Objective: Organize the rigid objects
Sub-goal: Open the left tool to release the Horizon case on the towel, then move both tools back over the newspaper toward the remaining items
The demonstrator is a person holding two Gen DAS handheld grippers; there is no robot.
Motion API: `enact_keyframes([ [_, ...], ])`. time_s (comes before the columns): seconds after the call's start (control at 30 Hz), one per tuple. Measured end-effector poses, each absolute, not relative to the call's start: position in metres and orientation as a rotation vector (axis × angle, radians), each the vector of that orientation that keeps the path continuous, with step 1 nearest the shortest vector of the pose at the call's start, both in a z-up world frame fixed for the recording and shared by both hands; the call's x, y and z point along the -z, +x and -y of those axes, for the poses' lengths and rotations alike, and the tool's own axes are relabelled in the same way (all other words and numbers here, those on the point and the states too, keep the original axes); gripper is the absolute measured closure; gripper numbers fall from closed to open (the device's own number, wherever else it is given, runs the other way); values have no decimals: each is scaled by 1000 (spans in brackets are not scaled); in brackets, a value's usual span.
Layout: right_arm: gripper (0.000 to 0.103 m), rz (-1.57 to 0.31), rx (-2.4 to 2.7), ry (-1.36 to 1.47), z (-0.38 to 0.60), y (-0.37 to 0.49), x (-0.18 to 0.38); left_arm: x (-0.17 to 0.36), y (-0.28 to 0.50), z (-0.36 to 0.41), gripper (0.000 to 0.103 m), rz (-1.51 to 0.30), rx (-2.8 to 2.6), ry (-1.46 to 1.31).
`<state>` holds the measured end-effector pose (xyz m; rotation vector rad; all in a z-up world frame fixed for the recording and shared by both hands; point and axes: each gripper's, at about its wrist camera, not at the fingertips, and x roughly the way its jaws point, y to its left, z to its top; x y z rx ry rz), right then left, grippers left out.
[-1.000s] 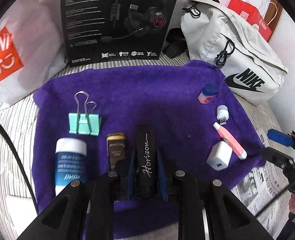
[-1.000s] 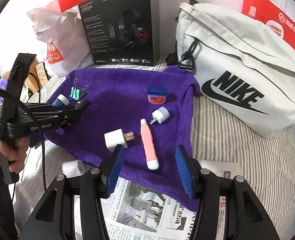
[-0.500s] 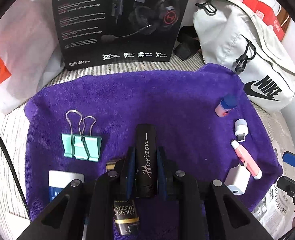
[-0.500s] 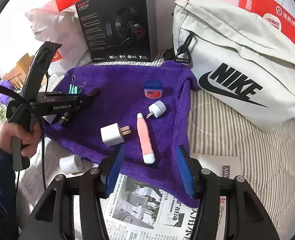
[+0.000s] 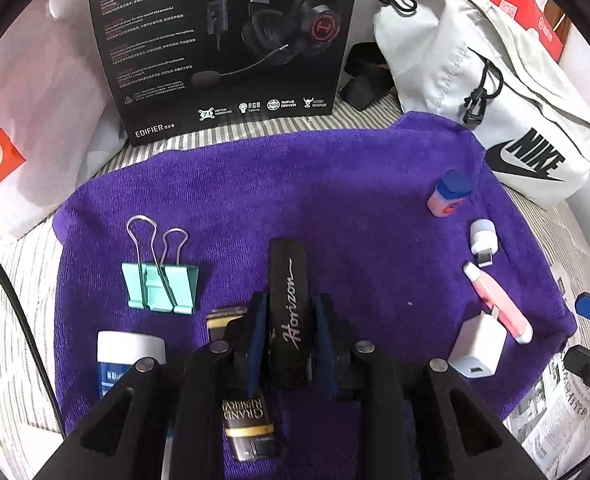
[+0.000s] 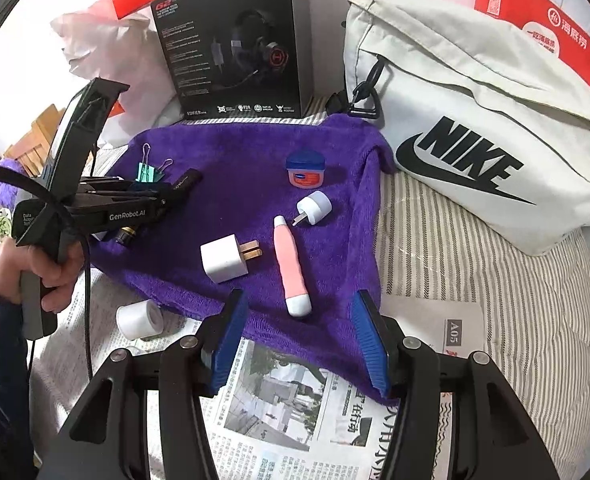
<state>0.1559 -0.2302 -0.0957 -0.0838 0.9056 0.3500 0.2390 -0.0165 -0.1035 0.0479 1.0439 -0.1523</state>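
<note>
My left gripper point(image 5: 289, 312) is shut on a black "Horizon" tube point(image 5: 289, 288) and holds it above the purple towel point(image 5: 295, 184); it shows in the right wrist view too point(image 6: 185, 180). Below it lie a black-and-gold lighter point(image 5: 247, 420), a teal binder clip point(image 5: 159, 286) and a white-capped blue bottle point(image 5: 129, 354). My right gripper point(image 6: 299, 340) is open and empty over the towel's near edge point(image 6: 335, 344), just short of a pink tube point(image 6: 291, 266). A white charger point(image 6: 225, 258), a small white plug point(image 6: 315, 208) and a blue-lidded jar point(image 6: 306, 168) lie nearby.
A black headset box point(image 6: 235, 44) and a white Nike bag point(image 6: 475, 128) stand behind the towel. A white plastic bag point(image 5: 35, 120) is at the left. Newspaper point(image 6: 295, 420) and a white roll point(image 6: 139, 319) lie in front of the towel.
My left gripper has carried the black tube forward over the towel, past the lighter and the bottle. My right gripper has stayed open and shifted only slightly.
</note>
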Motion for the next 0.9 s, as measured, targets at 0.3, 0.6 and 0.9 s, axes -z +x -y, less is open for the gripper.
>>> enact_keyframes([
  [0.3,49,-876,-349,-78,234,132,83,97,210,14,73,-1069,173,22],
  [0.6,44,-839,-343,-57,237,102,71,59,137,30,73,-980,247,61],
  [0.9,44,-816,-295,-47,248,77,66,74,108,49,73,-1003,350,68],
])
